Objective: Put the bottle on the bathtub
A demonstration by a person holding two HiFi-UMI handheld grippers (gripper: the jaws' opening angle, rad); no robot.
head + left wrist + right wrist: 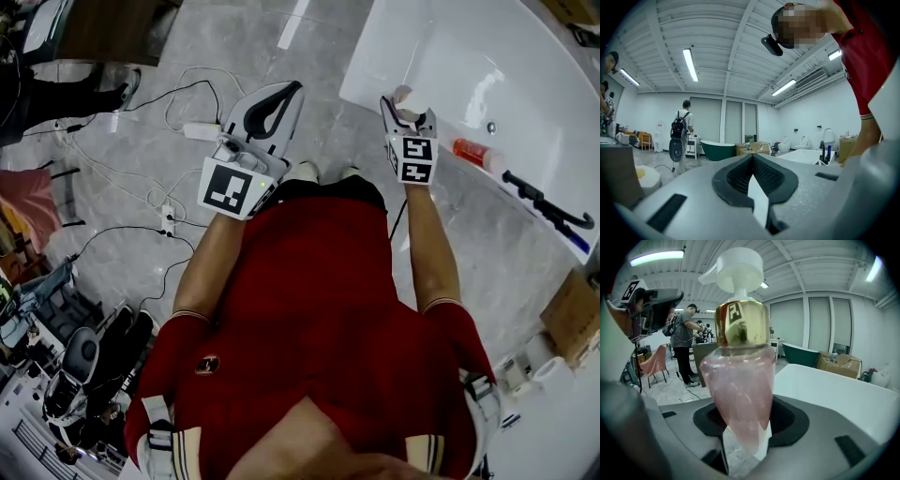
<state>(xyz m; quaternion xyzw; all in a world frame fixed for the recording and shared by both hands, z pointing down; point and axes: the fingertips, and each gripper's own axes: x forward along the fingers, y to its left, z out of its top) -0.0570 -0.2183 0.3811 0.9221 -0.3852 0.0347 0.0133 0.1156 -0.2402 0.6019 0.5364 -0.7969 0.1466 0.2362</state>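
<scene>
- Pink, translucent plastic or glass: that is the body of the bottle (740,390), clamped in my right gripper (409,114).
- Writing on it: the gold collar (740,324) carries one angular emblem built from an F shape. I can read no other words on the bottle.
- Other marks: each marker cube (415,159) shows black-and-white square patterns, not letters. The orange tube (476,154) lying on the bathtub (525,56) rim has a label too small to read.
- Bottle axis: in the right gripper view the long axis stands upright, crossing the line of my jaws. The narrow tapered base is down between the pads, and the white pump head (738,270) is at the top.
- Pump spout: it points to the left of the right gripper view.
- Head view check: I see the pump head from above, so the bottle is close to vertical.
- Right jaws: held partly apart, pressing on the lower tapered part of the bottle on both sides.
- Bottle position: in the head view it sits over the near rim of the white bathtub, at the corner closest to me. I cannot tell whether its base touches the rim.
- Black faucet (548,204): it is further along the same rim, beyond the orange tube and well apart from the bottle.
- Left gripper (286,94): it is over the grey floor (187,37), beside the bathtub and apart from it.
- Left jaws: the left gripper view shows them pressed together with nothing between them.
</scene>
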